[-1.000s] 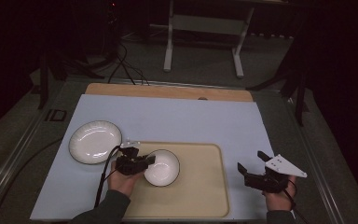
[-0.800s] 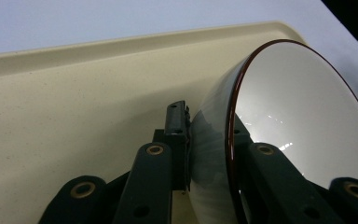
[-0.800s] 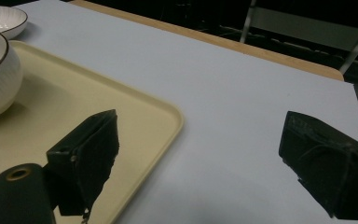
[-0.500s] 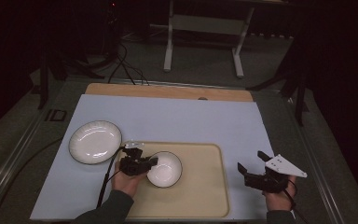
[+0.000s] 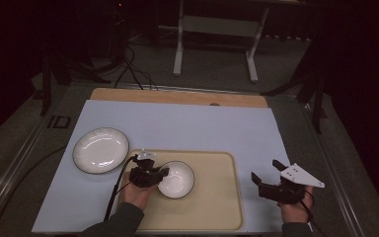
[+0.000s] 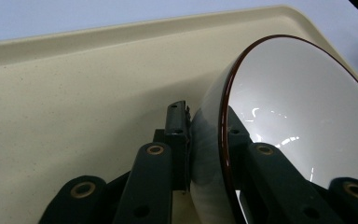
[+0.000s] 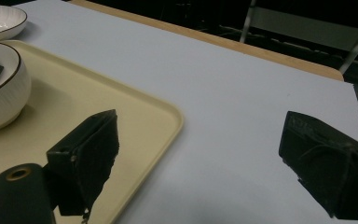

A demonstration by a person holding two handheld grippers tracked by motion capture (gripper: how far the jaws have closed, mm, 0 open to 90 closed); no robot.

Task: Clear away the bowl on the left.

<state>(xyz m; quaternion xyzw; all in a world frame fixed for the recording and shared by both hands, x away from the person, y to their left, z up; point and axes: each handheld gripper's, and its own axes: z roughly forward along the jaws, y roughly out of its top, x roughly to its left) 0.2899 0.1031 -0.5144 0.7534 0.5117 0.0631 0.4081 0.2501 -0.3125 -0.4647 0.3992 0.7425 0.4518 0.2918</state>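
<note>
glossy ceramic-looking bowl (image 6: 303, 126), matt speckled plastic-looking tray (image 6: 74, 107), wooden table edge (image 5: 177, 96)

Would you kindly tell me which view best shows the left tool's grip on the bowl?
The left gripper view: its jaws pinch the bowl rim up close. The high view shows left tool small; the right gripper view, part of the bowl.

Round white plate with dark rim (image 5: 100, 150): lying flat at the left of the pale blue table (image 5: 187, 123). Light wooden strip (image 5: 177, 97): along the table's far edge. White metal frame (image 5: 214, 29) and black cables (image 5: 128, 69): on the grey floor (image 5: 19, 143) beyond.
</note>
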